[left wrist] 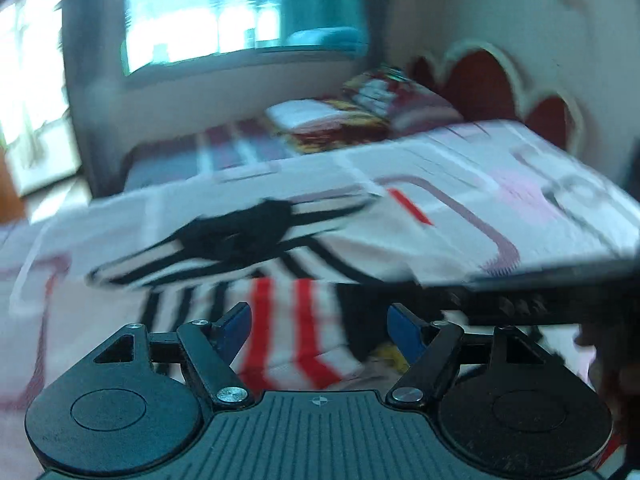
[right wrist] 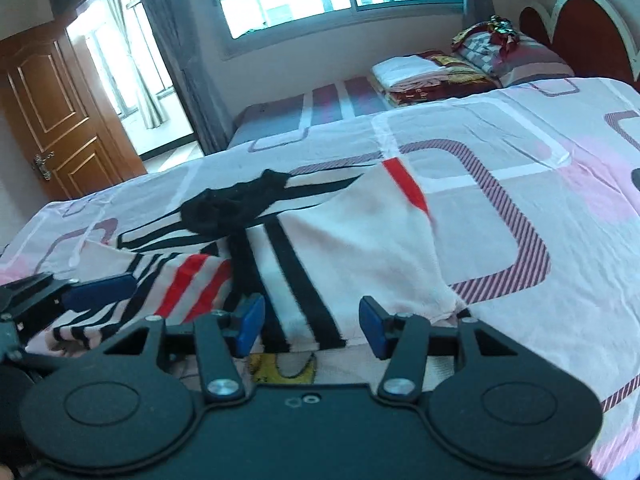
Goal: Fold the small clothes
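A small white garment (right wrist: 360, 240) with black and red stripes and a black collar (right wrist: 236, 204) lies partly folded on the patterned bed sheet (right wrist: 520, 152). My right gripper (right wrist: 312, 328) hovers over its near edge, jaws apart, the blue pads touching nothing. A blue pad of my left gripper (right wrist: 100, 290) shows at the left, above the red-striped sleeve. In the blurred left wrist view the garment (left wrist: 280, 272) lies just ahead of my left gripper (left wrist: 320, 330), which is open with the red stripes visible between its fingers.
A yellow item (right wrist: 280, 372) peeks out under the garment's near edge. Folded clothes (right wrist: 420, 76) and pillows (right wrist: 500, 52) sit at the bed's far end by a red headboard (right wrist: 580, 28). A wooden door (right wrist: 52, 112) stands left. A dark blurred bar (left wrist: 520, 304) crosses the left wrist view's right side.
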The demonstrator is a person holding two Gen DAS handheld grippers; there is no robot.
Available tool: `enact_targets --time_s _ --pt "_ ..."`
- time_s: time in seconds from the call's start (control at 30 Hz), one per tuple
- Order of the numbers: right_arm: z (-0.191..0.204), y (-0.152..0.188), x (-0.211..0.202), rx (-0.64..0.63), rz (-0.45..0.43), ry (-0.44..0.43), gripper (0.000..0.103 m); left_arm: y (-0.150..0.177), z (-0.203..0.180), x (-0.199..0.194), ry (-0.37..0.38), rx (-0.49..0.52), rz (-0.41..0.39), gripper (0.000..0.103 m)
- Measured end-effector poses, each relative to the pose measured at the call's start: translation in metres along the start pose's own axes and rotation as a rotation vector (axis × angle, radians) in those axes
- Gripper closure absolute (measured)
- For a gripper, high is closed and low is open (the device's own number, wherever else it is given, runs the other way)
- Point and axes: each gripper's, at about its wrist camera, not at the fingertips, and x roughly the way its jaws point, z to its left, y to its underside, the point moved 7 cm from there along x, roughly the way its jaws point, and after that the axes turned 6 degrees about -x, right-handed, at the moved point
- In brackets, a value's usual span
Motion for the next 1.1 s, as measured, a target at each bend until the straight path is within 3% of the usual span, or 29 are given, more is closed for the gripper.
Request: enact_targets --time_s 0.07,0.2,0.33,0.43,0.6,0.77,0.9,1.0,1.1 --pt "0.005 0.001 0.002 0.011 0.009 -0.027 0.049 0.000 0.034 -0.004 -0.051 -0.096 0.008 0.029" --pt "0.016 0.007 0.015 0.021 0.049 -0.054 0.049 0.008 0.115 -0.008 -0.228 -0.226 0.019 0.029" --pt "0.017 0.010 0.029 0.029 0.068 -0.004 0.049 0.023 0.173 -0.004 -0.343 -0.306 0.017 0.029" --pt "0.024 0.014 0.042 0.037 0.101 -0.039 0.057 0.041 0.189 0.011 -0.350 -0.332 0.080 0.029" --pt "0.037 0.013 0.048 0.004 0.088 -0.064 0.090 0.056 0.195 0.018 -0.318 -0.414 0.107 0.029" --pt "0.047 -0.005 0.034 -0.117 0.007 -0.028 0.092 0.036 0.196 0.019 -0.317 -0.407 0.047 0.029" --pt "0.035 -0.024 0.022 -0.203 -0.048 0.039 0.092 0.025 0.200 0.035 -0.316 -0.414 0.068 0.029" --pt "0.015 -0.019 0.035 -0.178 0.044 0.035 0.091 0.031 0.202 0.056 -0.302 -0.441 0.122 0.029" --pt "0.003 -0.004 0.045 -0.174 0.090 0.074 0.090 0.034 0.215 0.061 -0.313 -0.520 0.096 0.029"
